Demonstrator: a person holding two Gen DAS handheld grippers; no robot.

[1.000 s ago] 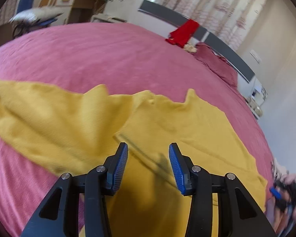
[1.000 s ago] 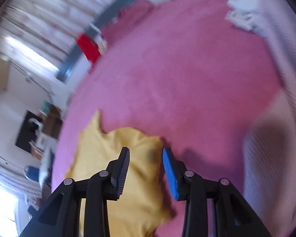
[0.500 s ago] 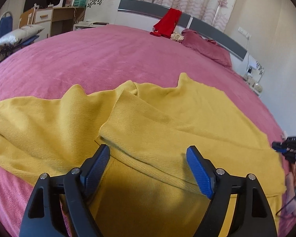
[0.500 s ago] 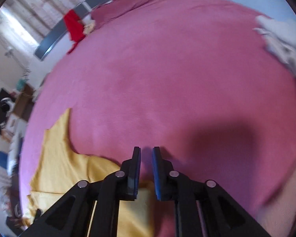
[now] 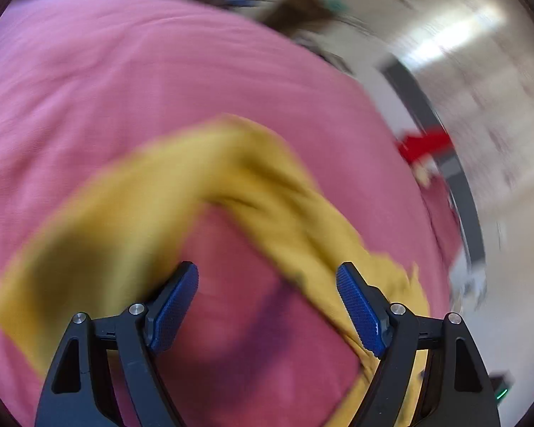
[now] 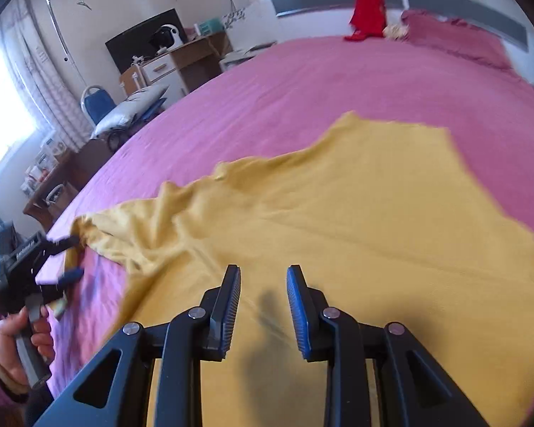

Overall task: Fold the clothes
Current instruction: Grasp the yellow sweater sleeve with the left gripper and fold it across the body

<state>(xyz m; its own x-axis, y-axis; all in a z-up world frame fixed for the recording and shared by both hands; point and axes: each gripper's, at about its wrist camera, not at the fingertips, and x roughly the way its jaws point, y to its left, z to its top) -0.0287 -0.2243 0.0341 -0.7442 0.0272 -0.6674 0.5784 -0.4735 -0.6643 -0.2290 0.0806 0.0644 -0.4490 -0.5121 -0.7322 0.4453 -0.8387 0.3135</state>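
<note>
A yellow sweater point(image 6: 356, 220) lies spread on the pink bed point(image 6: 338, 82). My right gripper point(image 6: 263, 306) is open and empty, just above the sweater's body. The left wrist view is blurred: my left gripper point(image 5: 267, 306) is wide open over pink bedcover, with a bent yellow sleeve point(image 5: 203, 178) arching ahead of it and past its right finger. In the right wrist view the left gripper point(image 6: 58, 259) sits at the far left, held by a hand, its jaws open at the sleeve's end point(image 6: 89, 227).
A red garment point(image 6: 368, 9) hangs on the grey headboard point(image 6: 462, 3), beside a pink pillow point(image 6: 455, 37). A desk with a monitor point(image 6: 142, 44), a blue chair point(image 6: 96, 103) with a white pillow and shelves stand off the bed's left side.
My left gripper has swung left to the sleeve and stays wide open. My right gripper has opened from nearly shut and turned from bare bedcover onto the sweater's body.
</note>
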